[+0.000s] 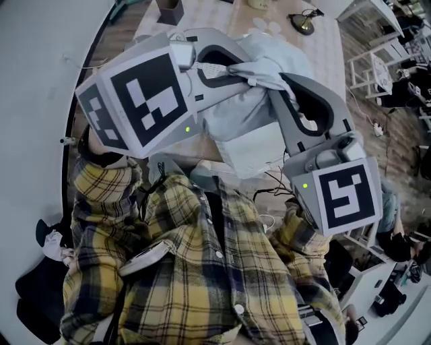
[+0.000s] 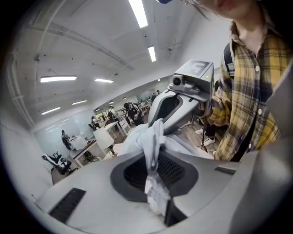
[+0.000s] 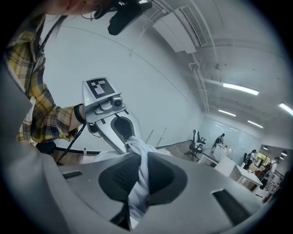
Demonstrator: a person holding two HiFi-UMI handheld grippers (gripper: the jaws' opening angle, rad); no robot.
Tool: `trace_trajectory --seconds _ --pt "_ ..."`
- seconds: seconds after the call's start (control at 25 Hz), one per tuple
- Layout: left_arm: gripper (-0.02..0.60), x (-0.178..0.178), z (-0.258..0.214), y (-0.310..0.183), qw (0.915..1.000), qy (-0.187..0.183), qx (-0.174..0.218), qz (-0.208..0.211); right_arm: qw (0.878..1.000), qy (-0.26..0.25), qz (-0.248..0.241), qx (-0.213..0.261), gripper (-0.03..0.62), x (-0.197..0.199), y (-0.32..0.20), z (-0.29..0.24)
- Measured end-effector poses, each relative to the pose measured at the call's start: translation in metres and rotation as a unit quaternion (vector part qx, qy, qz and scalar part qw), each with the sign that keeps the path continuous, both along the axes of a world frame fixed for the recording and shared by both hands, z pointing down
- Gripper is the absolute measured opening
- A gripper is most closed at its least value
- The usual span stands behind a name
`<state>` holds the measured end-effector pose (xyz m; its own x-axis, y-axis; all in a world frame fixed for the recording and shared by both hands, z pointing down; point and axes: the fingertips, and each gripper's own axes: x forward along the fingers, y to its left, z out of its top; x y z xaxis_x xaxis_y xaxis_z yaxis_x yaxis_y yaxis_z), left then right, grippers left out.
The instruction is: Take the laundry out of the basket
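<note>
A pale blue-white garment [image 1: 237, 113] hangs in the air between both grippers, close under the head camera. My left gripper [image 1: 232, 73], with its big marker cube, comes in from the left and is shut on a bunch of the cloth [image 2: 147, 137]. My right gripper [image 1: 279, 84] reaches up from the lower right and is shut on another fold of the same garment [image 3: 139, 157]. Each gripper view shows the other gripper across the cloth: the right one [image 2: 183, 98] and the left one [image 3: 110, 114]. I see no basket that I can make out for sure.
A white boxy shape [image 1: 254, 153] shows just below the hanging cloth. Behind it stands a table [image 1: 323, 54] with a dark cup [image 1: 170, 10] and a small lamp-like object [image 1: 303, 23]. White racks [image 1: 377, 67] stand on the wooden floor at right. The person's yellow plaid shirt [image 1: 202, 269] fills the lower view.
</note>
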<state>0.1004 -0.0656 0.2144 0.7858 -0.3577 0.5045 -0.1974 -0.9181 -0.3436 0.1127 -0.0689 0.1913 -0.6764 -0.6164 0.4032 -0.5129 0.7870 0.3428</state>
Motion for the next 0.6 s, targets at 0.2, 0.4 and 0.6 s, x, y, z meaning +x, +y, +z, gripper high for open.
trace_trajectory --seconds 0.2,0.4,0.6 --pt "0.064 -0.053 -0.015 0.005 0.9994 0.021 0.008 -0.026 1.0 -0.009 -0.028 0.002 0.063 -0.055 0.006 -0.009" --pt "0.063 -0.118 -0.007 0.0 0.9995 0.023 -0.005 -0.02 1.0 -0.01 -0.024 -0.016 0.063 -0.12 0.0 0.0" --pt "0.063 -0.178 0.012 0.002 0.9995 0.016 -0.026 -0.01 0.999 -0.006 -0.009 -0.036 0.063 -0.179 0.003 0.02"
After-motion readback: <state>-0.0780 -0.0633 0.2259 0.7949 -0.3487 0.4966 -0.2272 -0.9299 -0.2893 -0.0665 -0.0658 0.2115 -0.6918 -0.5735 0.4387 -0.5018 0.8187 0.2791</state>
